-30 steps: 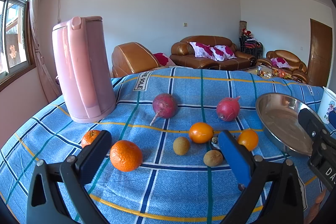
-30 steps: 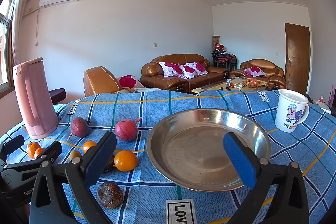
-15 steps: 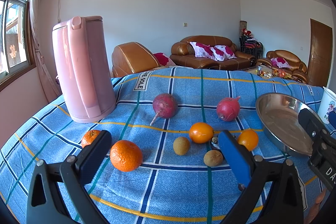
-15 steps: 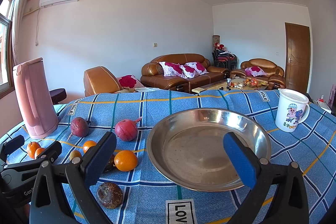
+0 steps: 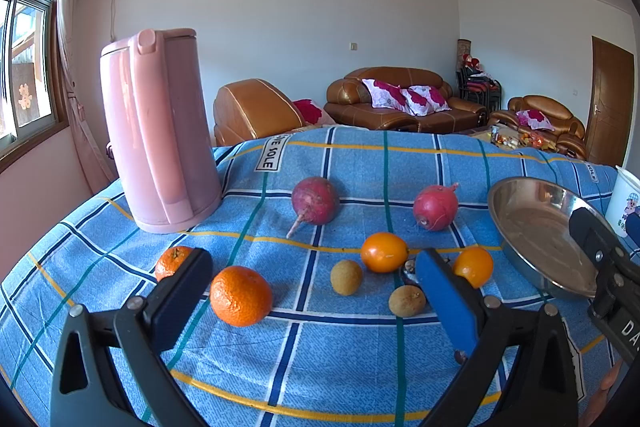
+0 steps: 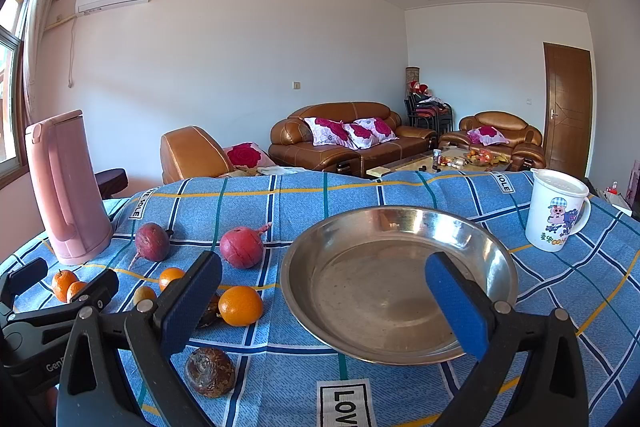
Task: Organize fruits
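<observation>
In the left wrist view, the left tongs (image 5: 312, 291) are seen spread wide and released, with nothing between the blue pads, low over the counter (image 5: 344, 359) covered in a blue checked cloth. A large orange (image 5: 241, 295) lies just beyond the left pad, with a smaller orange (image 5: 171, 261) partly hidden behind that pad. Farther off, two brown round fruits (image 5: 346, 277), two more oranges (image 5: 384, 251) and two red root vegetables (image 5: 315, 200) are scattered. A pink kettle (image 5: 158, 131) stands at the far left, a steel bowl (image 5: 536, 227) at the right.

In the right wrist view, the right tongs (image 6: 324, 301) are likewise released and hold nothing, framing the steel bowl (image 6: 400, 219), in which no fruit lies. An orange (image 6: 240, 305) and a dark wrinkled fruit (image 6: 209, 371) rest near its left side. A white mug (image 6: 556, 215) stands at the far right.
</observation>
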Available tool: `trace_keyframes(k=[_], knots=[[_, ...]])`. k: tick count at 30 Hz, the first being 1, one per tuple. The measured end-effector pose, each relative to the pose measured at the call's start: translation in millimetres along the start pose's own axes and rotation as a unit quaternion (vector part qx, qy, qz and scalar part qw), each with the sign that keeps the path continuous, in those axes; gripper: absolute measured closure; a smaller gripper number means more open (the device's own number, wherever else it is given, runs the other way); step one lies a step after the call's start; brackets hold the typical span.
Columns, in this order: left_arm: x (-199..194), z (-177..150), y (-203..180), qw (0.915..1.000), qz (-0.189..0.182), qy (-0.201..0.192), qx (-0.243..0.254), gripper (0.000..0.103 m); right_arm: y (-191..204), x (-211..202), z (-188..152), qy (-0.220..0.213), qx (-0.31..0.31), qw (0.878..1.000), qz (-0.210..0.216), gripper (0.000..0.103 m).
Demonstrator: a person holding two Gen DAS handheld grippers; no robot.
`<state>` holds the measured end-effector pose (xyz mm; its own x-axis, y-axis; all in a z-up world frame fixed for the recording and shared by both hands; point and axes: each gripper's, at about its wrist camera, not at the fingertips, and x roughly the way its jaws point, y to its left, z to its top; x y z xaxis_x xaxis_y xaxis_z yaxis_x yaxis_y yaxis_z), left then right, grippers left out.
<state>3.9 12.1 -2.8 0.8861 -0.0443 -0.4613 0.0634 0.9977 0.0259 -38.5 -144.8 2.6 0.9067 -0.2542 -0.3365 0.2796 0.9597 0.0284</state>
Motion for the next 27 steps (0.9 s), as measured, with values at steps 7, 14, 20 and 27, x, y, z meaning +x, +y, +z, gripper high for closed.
trace_keyframes(k=[7,14,20,27], knots=[[0,0,0,1.0000,0.000,0.000,0.000,0.000,4,0,-2,0.000,-0.001,1.000,0.003,0.001],[0,0,0,1.0000,0.000,0.000,-0.001,0.000,5,1,-2,0.004,-0.004,1.000,0.013,0.001],[2,-3,4,1.0000,0.002,0.008,-0.001,0.000,1,5,-3,0.023,0.007,0.999,0.022,0.001],[6,-3,11,0.9995,0.026,0.021,0.004,0.000,-6,14,-6,0.064,0.026,0.995,0.066,0.005]])
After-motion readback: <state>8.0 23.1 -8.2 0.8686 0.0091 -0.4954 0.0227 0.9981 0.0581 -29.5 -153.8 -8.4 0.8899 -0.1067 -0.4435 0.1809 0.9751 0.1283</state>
